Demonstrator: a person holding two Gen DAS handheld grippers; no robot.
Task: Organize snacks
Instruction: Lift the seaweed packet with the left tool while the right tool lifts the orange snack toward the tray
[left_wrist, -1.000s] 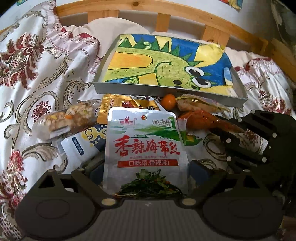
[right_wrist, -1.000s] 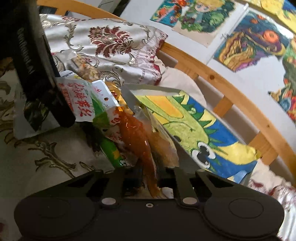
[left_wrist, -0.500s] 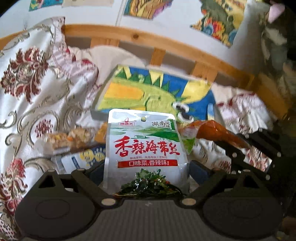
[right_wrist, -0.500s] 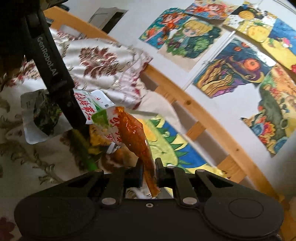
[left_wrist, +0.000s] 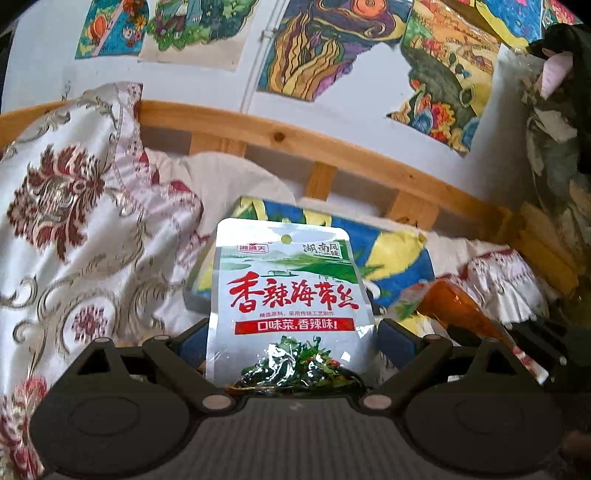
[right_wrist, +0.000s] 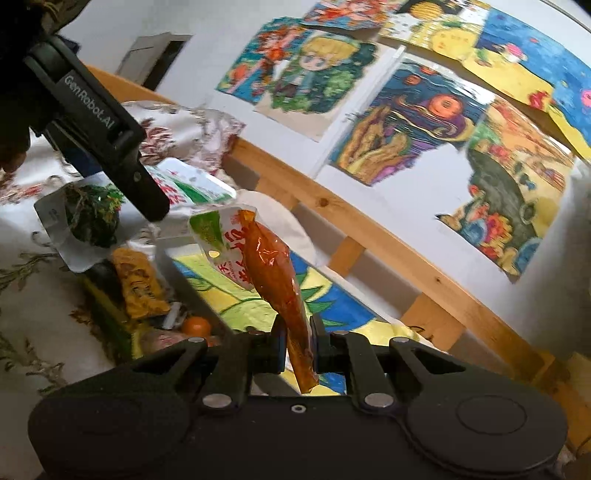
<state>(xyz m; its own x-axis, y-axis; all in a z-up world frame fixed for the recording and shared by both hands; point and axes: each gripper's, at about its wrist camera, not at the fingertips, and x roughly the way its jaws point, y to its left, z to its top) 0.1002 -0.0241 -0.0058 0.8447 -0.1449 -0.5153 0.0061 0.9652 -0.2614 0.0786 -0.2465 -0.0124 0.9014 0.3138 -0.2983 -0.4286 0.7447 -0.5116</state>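
My left gripper (left_wrist: 291, 336) is shut on a silver seaweed snack packet (left_wrist: 288, 295) with red Chinese lettering, held upright above the bed. My right gripper (right_wrist: 297, 339) is shut on the tail of an orange-red snack pouch (right_wrist: 273, 266), lifted in the air; that pouch also shows at the right of the left wrist view (left_wrist: 458, 306). Below and ahead lies a grey tray (left_wrist: 195, 295) lined with a dinosaur drawing (right_wrist: 236, 291). Left of the tray, several snacks remain on the bedspread: a yellow packet (right_wrist: 140, 284) and a small orange ball (right_wrist: 195, 326).
A floral bedspread (left_wrist: 74, 221) covers the bed, bunched high at the left. A wooden bed rail (left_wrist: 332, 147) runs behind the tray, with drawings on the white wall (right_wrist: 424, 122) above. The left gripper's body (right_wrist: 96, 125) shows at the upper left of the right wrist view.
Both grippers have risen from the snack pile with their packets. The views now tilt up toward the wall and the loose snacks have dropped out of the left view.
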